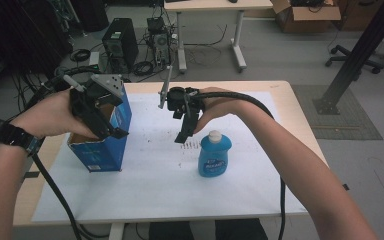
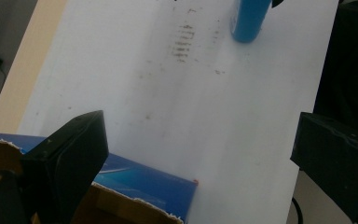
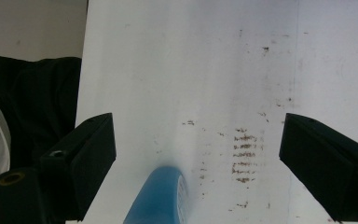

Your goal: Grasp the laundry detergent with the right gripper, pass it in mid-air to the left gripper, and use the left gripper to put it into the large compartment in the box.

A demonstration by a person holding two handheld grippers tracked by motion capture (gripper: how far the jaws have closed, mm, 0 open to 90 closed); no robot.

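The blue bottle (image 1: pixel 214 156) stands upright on the white sheet (image 1: pixel 155 185), on the right half of the table (image 1: pixel 285 97), w/ its white cap (image 1: pixel 215 135) on top. My right gripper (image 1: pixel 186 131) hangs just above & left of the cap, not touching it. Its two fingers (image 3: pixel 81 161) are wide apart & hold nothing. In the right gripper view the bottle's blue side (image 3: pixel 161 198) sits low betw. them, w/ gaps on both sides.

The blue box (image 1: pixel 102 142) stands well left of the bottle, top open. My left gripper (image 1: pixel 111 131) is at the box's open top. Its fingers (image 2: pixel 70 158) are wide apart too, gripping nothing. One finger is over the brown torn edge (image 2: pixel 121 200); can't tell if it touches.
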